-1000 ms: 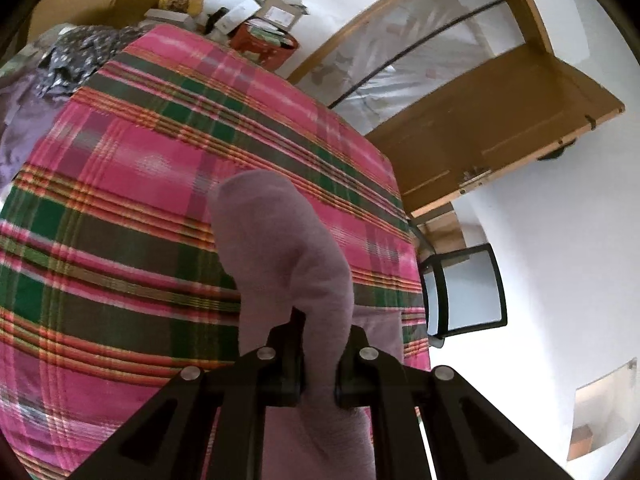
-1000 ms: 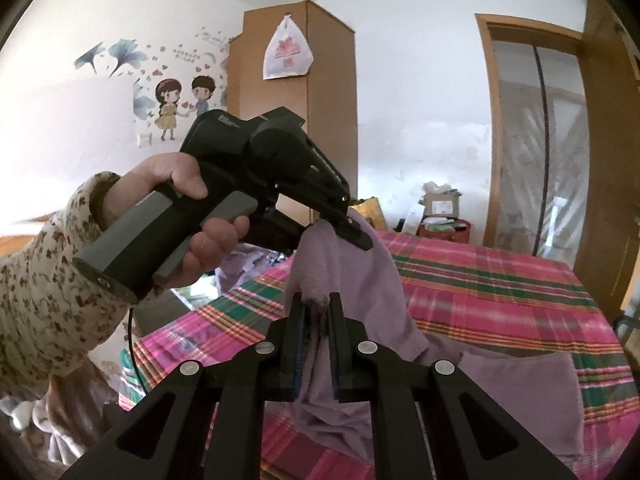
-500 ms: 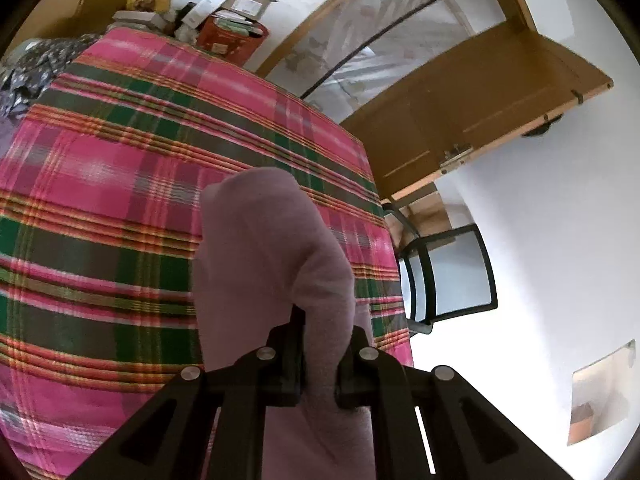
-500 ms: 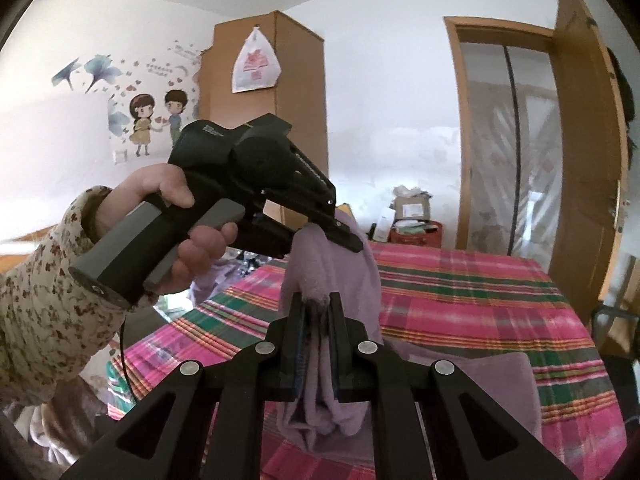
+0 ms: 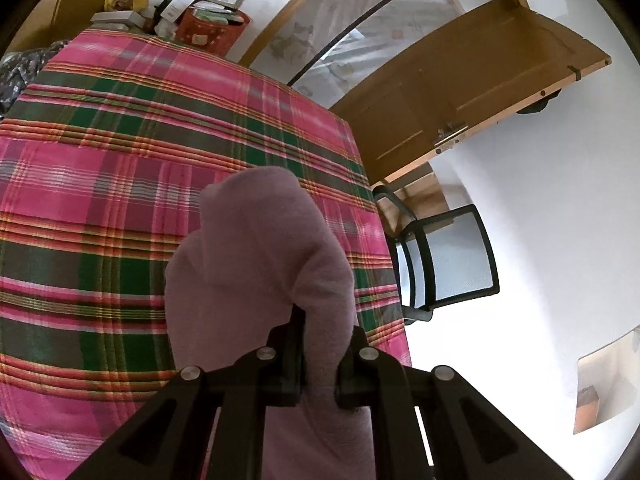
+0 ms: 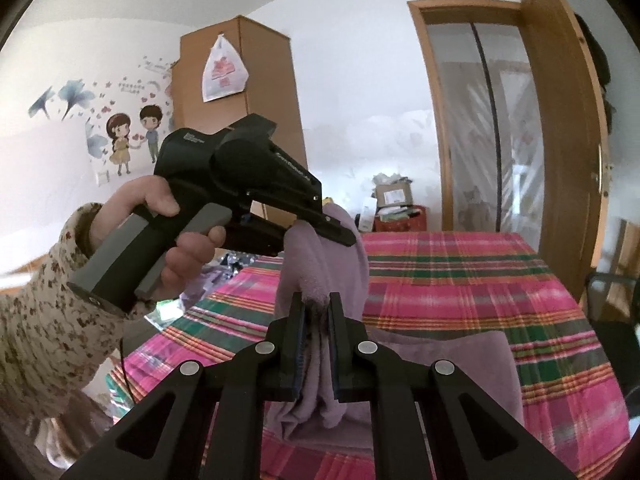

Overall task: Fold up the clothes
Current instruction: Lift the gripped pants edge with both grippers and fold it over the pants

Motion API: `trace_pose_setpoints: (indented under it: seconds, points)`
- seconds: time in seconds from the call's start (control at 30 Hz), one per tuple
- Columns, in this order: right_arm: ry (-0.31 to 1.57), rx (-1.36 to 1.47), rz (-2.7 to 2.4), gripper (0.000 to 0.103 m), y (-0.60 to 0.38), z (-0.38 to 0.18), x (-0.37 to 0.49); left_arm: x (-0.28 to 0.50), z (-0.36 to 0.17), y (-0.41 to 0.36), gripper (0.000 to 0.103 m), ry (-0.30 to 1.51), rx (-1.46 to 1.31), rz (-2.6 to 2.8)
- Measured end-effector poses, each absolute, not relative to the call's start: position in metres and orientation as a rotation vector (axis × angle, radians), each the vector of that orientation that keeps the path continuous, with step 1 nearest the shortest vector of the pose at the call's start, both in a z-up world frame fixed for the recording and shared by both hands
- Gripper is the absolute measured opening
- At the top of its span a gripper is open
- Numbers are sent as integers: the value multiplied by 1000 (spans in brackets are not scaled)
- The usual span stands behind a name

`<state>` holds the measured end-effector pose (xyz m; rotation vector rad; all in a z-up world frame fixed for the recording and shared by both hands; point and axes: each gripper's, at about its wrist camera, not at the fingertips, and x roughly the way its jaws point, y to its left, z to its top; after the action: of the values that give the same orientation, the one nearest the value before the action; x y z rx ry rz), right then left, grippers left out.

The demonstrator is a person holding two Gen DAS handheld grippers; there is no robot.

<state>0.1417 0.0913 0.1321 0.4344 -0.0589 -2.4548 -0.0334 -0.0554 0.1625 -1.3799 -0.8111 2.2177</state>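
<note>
Garment (image 6: 320, 276) pinched between both grippers' fingers (image 6: 297, 344), above bed (image 6: 460, 280).

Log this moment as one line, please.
phase: fold in progress | left gripper: shut on purple garment | right gripper: shut on purple garment | garment: lifted edge, rest on plaid bedspread

A bed covered in a pink-green plaid sheet (image 6: 460, 280) bears a lilac garment's (image 6: 452, 376) lower part.

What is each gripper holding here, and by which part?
Both hold one lilac fleece garment: the left gripper and right gripper each pinch a bunched fold of an edge; which part is unclear.
</note>
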Motion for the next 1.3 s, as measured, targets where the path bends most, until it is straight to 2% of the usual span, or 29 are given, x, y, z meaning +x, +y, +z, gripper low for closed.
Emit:
trace_pose_setpoints:
  seconds: [1.3]
  points:
    - [-204,525,-2578,10,154,111,122,-60,144,21,10,-667,-1452,2156]
